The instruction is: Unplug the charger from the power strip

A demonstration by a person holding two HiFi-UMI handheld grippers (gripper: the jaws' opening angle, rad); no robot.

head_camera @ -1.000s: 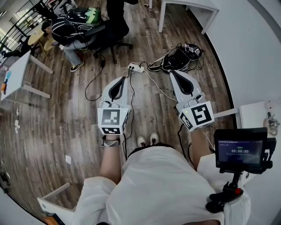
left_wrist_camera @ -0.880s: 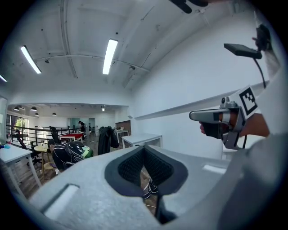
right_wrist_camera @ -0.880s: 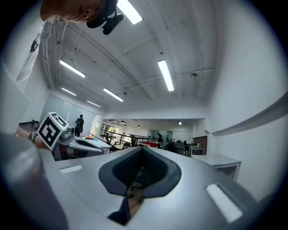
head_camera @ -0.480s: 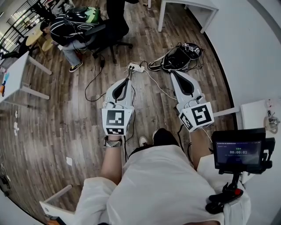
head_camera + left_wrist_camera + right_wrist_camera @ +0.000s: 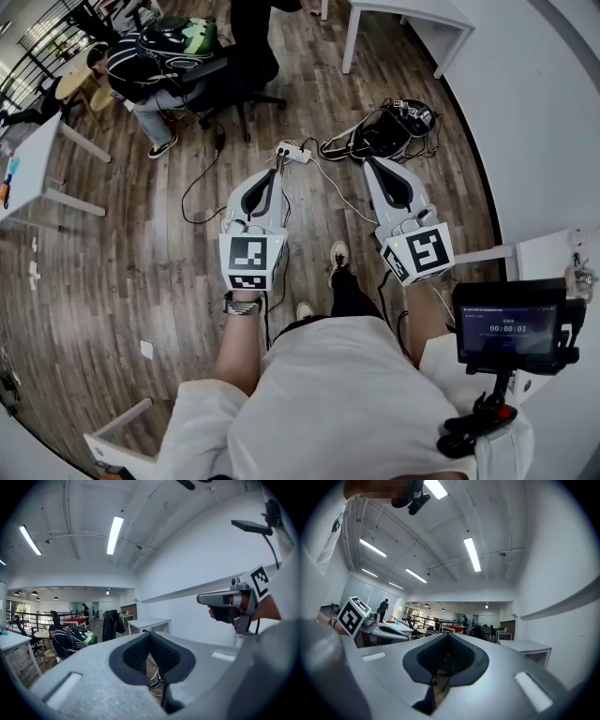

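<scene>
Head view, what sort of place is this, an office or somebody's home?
Most likely an open-plan office or lab. There are white desks, a seated person beside a black office chair, and long ceiling strip lights that show in the left gripper view.

The wood-plank floor [image 5: 131, 262] carries a white power strip [image 5: 292, 150] towards its far middle, with thin cables [image 5: 330, 183] trailing from it over the planks. A black bag [image 5: 380, 136] lies near the floor's right edge, and a small white scrap [image 5: 145, 349] near the left.
</scene>
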